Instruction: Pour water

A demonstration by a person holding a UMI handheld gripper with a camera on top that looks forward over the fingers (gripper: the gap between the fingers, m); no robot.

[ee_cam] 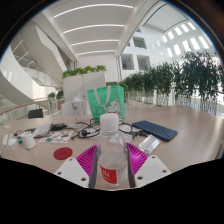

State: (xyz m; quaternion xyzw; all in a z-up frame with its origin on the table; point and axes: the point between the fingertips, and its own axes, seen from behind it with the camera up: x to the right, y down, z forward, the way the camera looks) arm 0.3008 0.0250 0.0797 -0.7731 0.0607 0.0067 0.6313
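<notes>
Broad pale table, littered with cables and a dark tablet. Clear water bottle upright, long axis vertical, right between the fingers. Gripper closed on its sides, pink pads pressed against it. No cup clearly in view, tilt target uncertain

Water bottle: base cut off between fingers; label text unreadable. Small items near table far edge: too small to identify.
</notes>
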